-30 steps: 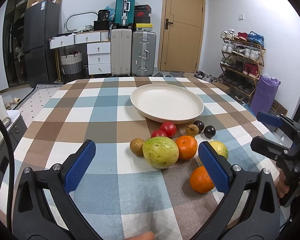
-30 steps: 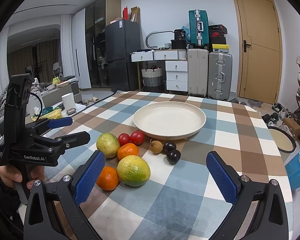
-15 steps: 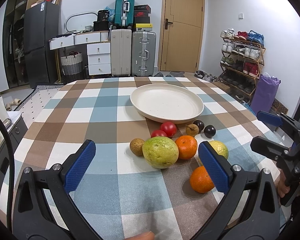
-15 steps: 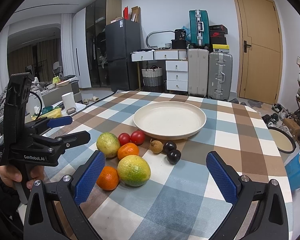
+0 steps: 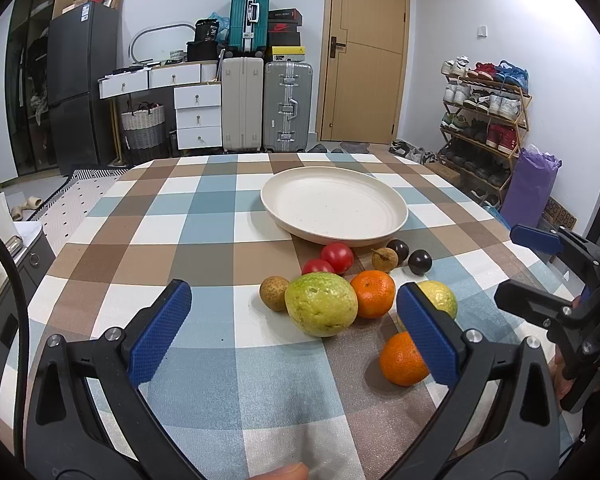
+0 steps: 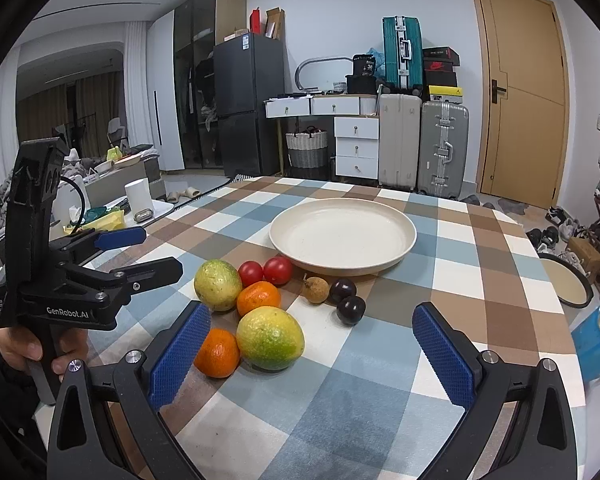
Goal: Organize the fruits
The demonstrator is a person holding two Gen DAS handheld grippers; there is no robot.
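A cream plate point(image 5: 334, 204) point(image 6: 342, 234) sits empty on the checked table point(image 5: 204, 216). In front of it lie fruits: a green guava point(image 5: 321, 304) point(image 6: 217, 285), a yellow-green citrus point(image 6: 269, 338) point(image 5: 440, 302), two oranges point(image 5: 373, 294) point(image 5: 402, 360), two red tomatoes point(image 5: 337, 257), two dark plums point(image 5: 420, 262), and two small brown fruits point(image 5: 274, 293) point(image 5: 385, 259). My left gripper point(image 5: 294, 334) is open and empty, hovering short of the guava. My right gripper point(image 6: 312, 354) is open and empty, near the citrus.
Each gripper shows in the other's view: the right one point(image 5: 556, 280) and the left one point(image 6: 100, 264). Suitcases point(image 5: 260, 104), white drawers point(image 5: 196, 114) and a door point(image 5: 364, 52) stand behind the table. A shoe rack point(image 5: 480, 120) is at the right.
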